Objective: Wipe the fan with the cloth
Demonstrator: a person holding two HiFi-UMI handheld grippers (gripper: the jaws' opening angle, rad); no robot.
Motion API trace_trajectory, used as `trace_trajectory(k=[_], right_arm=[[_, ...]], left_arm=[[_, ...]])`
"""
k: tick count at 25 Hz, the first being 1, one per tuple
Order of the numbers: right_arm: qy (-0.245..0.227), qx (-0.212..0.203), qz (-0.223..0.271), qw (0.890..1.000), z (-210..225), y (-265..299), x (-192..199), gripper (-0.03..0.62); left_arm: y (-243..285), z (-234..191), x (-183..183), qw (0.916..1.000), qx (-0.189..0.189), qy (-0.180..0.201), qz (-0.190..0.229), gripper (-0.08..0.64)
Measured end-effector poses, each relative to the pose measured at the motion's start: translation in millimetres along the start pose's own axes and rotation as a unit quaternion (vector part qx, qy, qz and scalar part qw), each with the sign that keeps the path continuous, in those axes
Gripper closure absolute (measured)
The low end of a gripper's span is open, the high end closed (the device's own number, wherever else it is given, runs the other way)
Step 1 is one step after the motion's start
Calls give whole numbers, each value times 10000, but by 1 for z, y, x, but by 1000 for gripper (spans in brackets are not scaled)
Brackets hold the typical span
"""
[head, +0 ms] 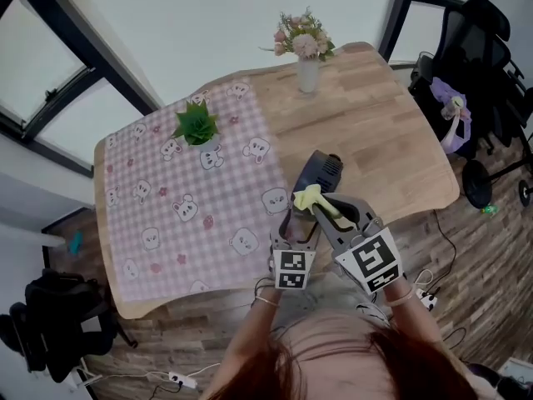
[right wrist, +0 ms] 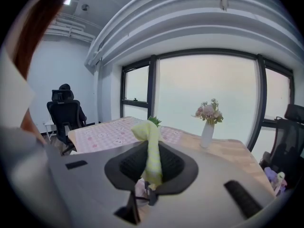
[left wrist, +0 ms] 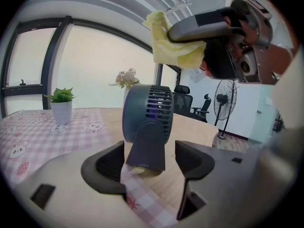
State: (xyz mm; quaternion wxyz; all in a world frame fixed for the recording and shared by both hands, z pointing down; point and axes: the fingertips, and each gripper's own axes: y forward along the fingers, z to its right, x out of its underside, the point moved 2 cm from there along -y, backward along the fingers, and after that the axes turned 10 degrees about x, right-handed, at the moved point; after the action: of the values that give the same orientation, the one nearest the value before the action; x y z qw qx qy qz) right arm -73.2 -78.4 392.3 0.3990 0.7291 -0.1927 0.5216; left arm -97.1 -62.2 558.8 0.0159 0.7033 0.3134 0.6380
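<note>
Holding your left hand-held gripper [left wrist: 150,164] with its jaws spread wide, you frame the stand of the dark fan [left wrist: 147,110] in the gap between them, with clear space at the right pad. The fan stands upright on the wooden bench [head: 375,123], at the edge of the checked tablecloth [head: 166,198]. Your right hand-held gripper [right wrist: 152,167] is clamped on the yellow cloth [right wrist: 151,146], raised above the fan and apart from it. A potted plant [head: 196,126] and a vase of flowers [head: 306,52] stand farther back.

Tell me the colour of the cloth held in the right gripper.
Pale yellow. The cloth shows best in the right gripper view.
</note>
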Motion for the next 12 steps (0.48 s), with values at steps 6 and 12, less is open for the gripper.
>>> trace_trajectory(k=[6, 12], right_arm=[[-144, 86, -314, 9994, -4, 16, 19, 541], [-357, 89, -572, 9977, -13, 31, 35, 541]], left_arm=[[17, -5, 11, 9998, 118, 148, -111, 255], [30, -12, 17, 9994, 235, 218, -158, 253]])
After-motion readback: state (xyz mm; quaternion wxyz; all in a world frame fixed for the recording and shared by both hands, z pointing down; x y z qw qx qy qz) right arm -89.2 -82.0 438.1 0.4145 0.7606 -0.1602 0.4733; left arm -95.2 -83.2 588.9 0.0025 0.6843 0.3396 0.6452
